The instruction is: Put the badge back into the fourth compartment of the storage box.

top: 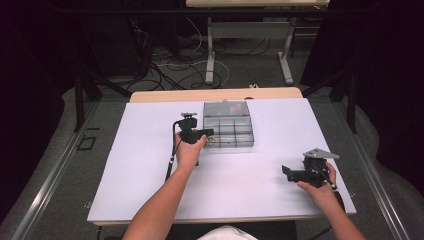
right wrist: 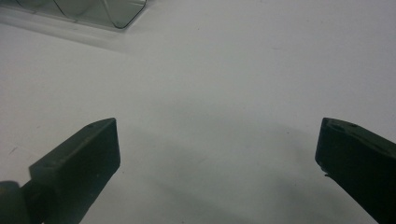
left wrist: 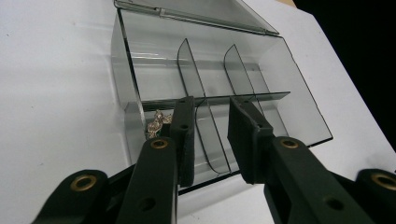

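Sitting open on the white table: smoky clear compartment box, small silvery pieces in one corner cell. Left gripper slightly parted, gripping nothing; right gripper gaping wide.

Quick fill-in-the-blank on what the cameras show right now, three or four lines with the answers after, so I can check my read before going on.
1. The clear compartment box has its lid ____.
2. The small silvery pieces lie in a compartment just beside the ____ gripper's jaws.
3. The right gripper hangs over bare white table with its jaws wide ____.
4. Between the left gripper's jaws there is ____ held.

Missing words: open; left; open; nothing
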Available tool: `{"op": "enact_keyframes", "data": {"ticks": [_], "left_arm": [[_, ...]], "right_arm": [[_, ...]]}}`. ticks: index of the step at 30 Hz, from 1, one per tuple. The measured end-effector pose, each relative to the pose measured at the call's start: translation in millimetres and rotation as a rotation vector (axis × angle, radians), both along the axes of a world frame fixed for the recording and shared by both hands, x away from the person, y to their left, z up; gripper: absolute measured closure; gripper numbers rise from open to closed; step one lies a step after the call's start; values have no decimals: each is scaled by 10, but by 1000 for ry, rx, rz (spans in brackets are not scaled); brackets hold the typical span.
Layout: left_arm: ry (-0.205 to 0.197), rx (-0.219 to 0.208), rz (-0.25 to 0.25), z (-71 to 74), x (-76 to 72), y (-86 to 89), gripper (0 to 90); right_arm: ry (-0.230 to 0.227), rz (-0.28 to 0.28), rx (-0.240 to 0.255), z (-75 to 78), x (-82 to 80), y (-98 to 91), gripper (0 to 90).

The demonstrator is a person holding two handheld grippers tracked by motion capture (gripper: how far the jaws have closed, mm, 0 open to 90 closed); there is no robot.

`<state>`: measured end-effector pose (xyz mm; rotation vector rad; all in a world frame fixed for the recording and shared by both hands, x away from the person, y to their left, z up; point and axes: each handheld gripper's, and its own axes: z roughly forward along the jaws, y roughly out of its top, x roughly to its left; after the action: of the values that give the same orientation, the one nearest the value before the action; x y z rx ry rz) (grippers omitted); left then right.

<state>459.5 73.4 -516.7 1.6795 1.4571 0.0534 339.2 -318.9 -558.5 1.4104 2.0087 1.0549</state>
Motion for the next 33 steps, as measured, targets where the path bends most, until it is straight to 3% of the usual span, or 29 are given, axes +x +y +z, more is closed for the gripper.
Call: {"op": "enact_keyframes", "data": {"ticks": [10,19,33], "left_arm": [[-20,10,14,58,-27,67,625],[-38,3,-6,104,-63,87,536],[-62,26,-39,169,-140,97,419]], "right_arm": [[1,-5,8,10,-2,7,0],[-3,-8,6,11,-3,4,0],[-5,-7,3,16,-5,1,0]]}}
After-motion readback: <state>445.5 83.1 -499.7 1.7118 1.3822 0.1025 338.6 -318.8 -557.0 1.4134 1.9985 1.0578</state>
